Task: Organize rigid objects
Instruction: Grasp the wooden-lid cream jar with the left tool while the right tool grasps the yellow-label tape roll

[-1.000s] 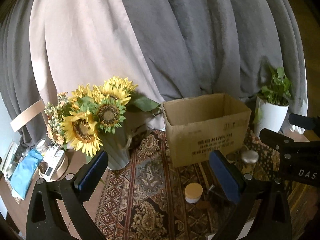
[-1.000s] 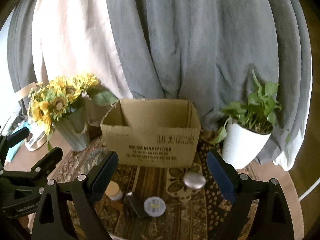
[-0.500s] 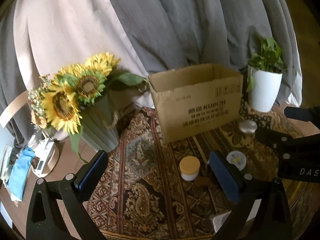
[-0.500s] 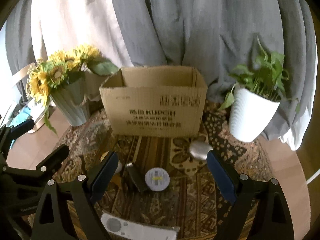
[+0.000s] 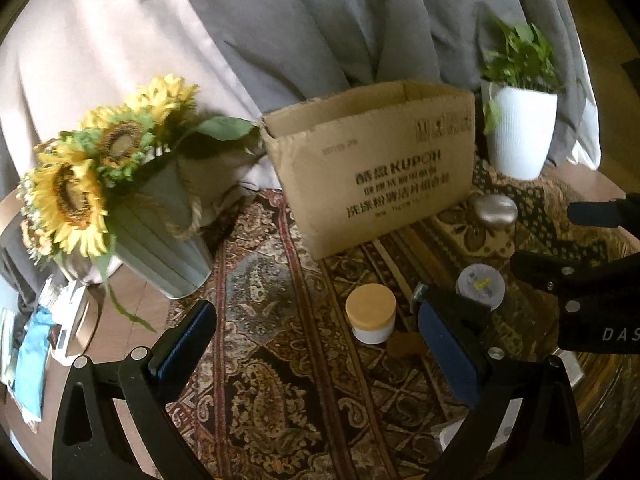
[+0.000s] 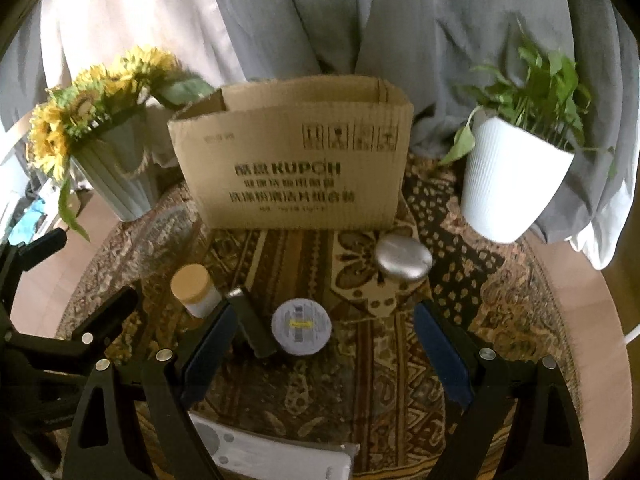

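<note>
Sunflowers in a pale vase are standing at the far left of the patterned rug. The left gripper is hovering with jaws wide and nothing between them. A small jar with a tan lid, a dark block and a round white disc are lying in front of the open cardboard box. The right gripper is hanging over them, wide open, gripping nothing. A silver pebble and a potted plant are sitting further right.
</note>
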Motion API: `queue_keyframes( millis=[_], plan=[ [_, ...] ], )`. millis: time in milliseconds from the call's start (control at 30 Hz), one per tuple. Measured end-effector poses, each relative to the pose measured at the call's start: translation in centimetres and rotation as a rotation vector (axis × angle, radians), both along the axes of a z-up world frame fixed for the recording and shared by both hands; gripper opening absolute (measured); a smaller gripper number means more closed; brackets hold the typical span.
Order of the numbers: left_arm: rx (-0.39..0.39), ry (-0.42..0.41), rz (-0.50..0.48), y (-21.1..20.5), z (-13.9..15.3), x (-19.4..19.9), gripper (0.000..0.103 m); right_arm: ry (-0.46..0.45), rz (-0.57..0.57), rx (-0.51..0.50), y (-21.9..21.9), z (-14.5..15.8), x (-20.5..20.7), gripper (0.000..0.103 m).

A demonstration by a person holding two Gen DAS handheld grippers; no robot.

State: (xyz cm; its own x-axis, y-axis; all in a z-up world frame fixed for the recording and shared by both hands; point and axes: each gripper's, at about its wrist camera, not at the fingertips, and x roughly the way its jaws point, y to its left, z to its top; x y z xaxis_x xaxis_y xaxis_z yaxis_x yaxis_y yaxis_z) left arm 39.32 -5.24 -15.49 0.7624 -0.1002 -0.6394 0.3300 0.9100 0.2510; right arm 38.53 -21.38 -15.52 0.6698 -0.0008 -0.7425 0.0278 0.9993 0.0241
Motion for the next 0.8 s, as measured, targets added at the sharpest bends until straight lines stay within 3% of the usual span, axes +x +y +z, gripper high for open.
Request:
queue_keyframes(
  millis=[467,800],
  plan=[
    [0.012,0.054,-0.087,-1.3,-3.0,2.5,0.102,0.074,-0.018,0.017,-0.5,-2.5,1.7,0.091],
    [-0.014,0.119,-0.116,-1.4,-5.3,4.1,0.088,0.106,-0.031,0.012,-0.6,-3.8,2.9,0.090]
  ],
)
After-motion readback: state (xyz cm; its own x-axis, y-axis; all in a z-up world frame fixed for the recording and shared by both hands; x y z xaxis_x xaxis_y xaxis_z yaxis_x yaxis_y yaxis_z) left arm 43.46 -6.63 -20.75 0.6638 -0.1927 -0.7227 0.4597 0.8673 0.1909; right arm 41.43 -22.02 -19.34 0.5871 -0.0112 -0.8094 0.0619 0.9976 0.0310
